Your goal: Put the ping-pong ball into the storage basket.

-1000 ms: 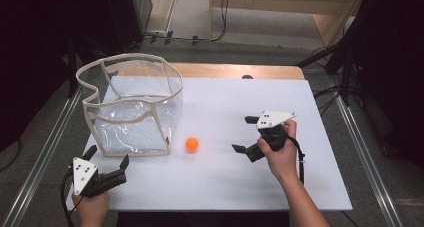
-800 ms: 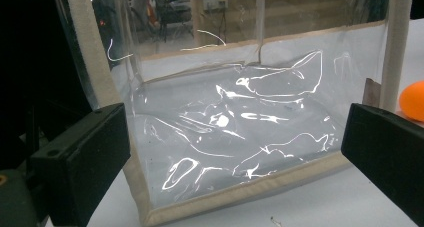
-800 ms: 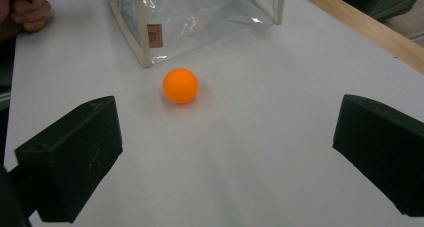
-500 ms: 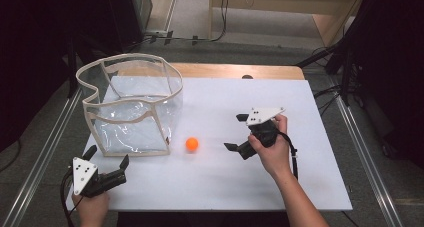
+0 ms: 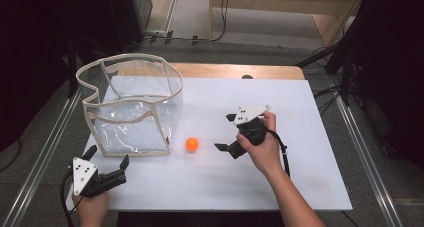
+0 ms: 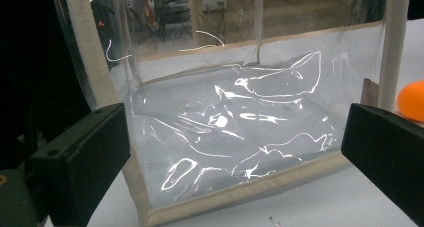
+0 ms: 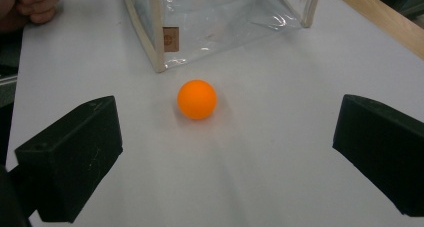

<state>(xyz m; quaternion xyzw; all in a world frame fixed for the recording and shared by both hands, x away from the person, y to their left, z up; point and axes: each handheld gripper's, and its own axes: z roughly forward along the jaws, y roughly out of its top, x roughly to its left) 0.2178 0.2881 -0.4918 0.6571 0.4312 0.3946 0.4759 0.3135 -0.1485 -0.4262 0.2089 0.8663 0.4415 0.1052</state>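
with our right hand-held gripper [image 5: 226,132] spread wide just right of the orange ball [image 5: 192,144], which sits free on the white desk [image 5: 300,117] beside the clear bag [image 5: 131,107], we risk nudging it so it rolls away before we pinch it.

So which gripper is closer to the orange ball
The right. The right gripper sits just right of the ball, jaws open and aimed at it. The left gripper is off at the table's near left corner, facing the clear bag.
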